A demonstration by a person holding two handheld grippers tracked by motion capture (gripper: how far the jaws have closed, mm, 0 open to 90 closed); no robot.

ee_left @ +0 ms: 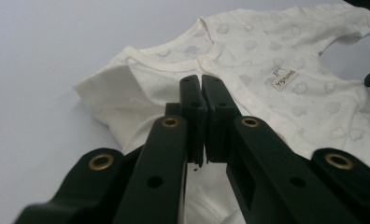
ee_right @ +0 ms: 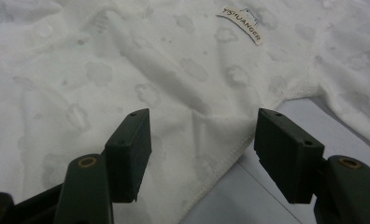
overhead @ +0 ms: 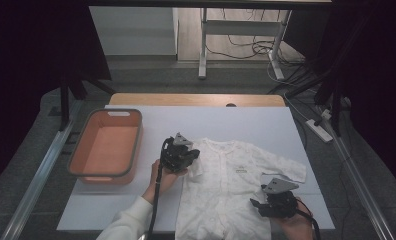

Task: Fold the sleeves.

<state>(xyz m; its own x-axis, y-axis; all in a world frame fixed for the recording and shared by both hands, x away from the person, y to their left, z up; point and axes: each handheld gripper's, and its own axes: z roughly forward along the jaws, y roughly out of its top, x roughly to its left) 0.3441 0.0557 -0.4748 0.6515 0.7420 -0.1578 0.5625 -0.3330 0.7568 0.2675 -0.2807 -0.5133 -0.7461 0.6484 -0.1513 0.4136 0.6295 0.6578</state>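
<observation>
A white baby garment (overhead: 226,185) with a faint cloud print lies flat on the white sheet, neckline away from me. My left gripper (overhead: 192,156) hangs over its left sleeve (ee_left: 113,88). In the left gripper view the left gripper (ee_left: 202,81) has its jaws pressed together, and I see no cloth between them. My right gripper (overhead: 255,204) sits at the garment's right side, below the short sleeve. Seen in the right gripper view, the right gripper (ee_right: 202,126) stands open, its jaws straddling the garment's side seam (ee_right: 230,154) without touching it. A small label (ee_right: 241,23) is sewn on the chest.
An orange basket (overhead: 76,162) with a grey rim stands at the left of the white sheet (overhead: 246,120). The wooden table edge (overhead: 196,99) shows at the back. Cables and a power strip (overhead: 318,129) lie on the floor at the right.
</observation>
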